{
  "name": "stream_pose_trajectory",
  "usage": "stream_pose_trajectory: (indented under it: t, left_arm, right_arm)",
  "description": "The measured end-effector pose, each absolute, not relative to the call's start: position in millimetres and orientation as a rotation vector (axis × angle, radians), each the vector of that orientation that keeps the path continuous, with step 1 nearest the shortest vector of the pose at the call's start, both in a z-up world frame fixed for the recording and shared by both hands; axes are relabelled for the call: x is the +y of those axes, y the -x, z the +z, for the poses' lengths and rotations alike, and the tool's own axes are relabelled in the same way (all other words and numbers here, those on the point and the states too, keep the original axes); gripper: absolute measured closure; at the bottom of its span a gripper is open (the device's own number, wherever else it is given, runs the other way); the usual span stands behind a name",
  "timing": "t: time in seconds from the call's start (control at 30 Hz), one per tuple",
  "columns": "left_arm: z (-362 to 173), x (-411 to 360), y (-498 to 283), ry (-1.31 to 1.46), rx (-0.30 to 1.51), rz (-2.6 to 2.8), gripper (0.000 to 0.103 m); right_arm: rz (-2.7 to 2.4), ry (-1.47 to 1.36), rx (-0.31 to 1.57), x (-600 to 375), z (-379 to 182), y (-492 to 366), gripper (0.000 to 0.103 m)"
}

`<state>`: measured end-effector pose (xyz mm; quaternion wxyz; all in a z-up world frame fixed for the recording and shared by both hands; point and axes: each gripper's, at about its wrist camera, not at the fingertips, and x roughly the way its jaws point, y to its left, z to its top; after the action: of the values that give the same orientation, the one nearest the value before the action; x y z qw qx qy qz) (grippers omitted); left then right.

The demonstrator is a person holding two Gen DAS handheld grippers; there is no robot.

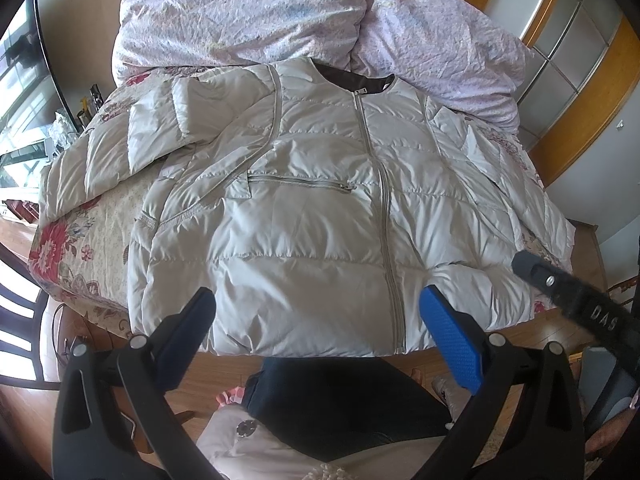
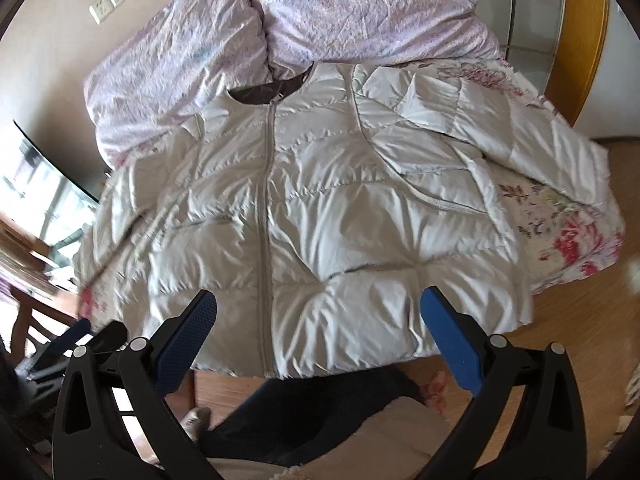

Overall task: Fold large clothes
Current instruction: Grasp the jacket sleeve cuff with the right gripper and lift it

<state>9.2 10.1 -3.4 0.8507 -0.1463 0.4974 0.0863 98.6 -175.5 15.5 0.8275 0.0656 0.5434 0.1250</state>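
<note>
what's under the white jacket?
The white puffer jacket lies on a floral quilt, which shows at both sides. Whatever is beneath the jacket's middle is covered.

On the bed (image 1: 80, 248): 1 white puffer jacket (image 1: 304, 232), 2 sleeves, 1 front zipper (image 1: 384, 208), 1 zipped chest pocket (image 1: 300, 182). Behind: 1 lilac duvet (image 1: 248, 12). Up front: 2 grippers, left gripper (image 1: 316, 320), right gripper (image 2: 318, 320).

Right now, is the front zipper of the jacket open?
No, the zipper is closed along the whole front of the jacket, from the collar down to the hem.
</note>
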Motion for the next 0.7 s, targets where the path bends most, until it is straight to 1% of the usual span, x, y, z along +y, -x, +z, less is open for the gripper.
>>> stream_pose_trajectory:
  t: [0.13,0.27,0.37,0.47,0.53,0.57,0.7]
  left_arm:
    - [-4,12,-16,0.304,1.059,0.185,0.003]
    - [-4,10,-25,0.294,1.073,0.181,0.003]
    - [-6,10,-32,0.296,1.086,0.166,0.003]
    - [-7,9,-41,0.288,1.103,0.153,0.003]
    - [-9,8,-49,0.272,1.119,0.147,0.003]
    - [-9,7,-53,0.265,1.126,0.144,0.003]
    - [-10,5,-64,0.241,1.142,0.13,0.003]
  right_arm:
    - [0.282,-0.227,1.129,-190,12,-114,0.001]
    - [0.224,-0.257,1.081,-217,6,-141,0.001]
    - [0.136,-0.342,1.085,-259,-11,-169,0.001]
    - [-0.007,-0.499,1.109,-321,-36,-198,0.001]
    - [-0.091,-0.617,1.114,-363,-54,-210,0.006]
    - [-0.124,-0.654,1.113,-378,-60,-213,0.011]
    - [-0.275,-0.853,1.073,-452,-88,-220,0.022]
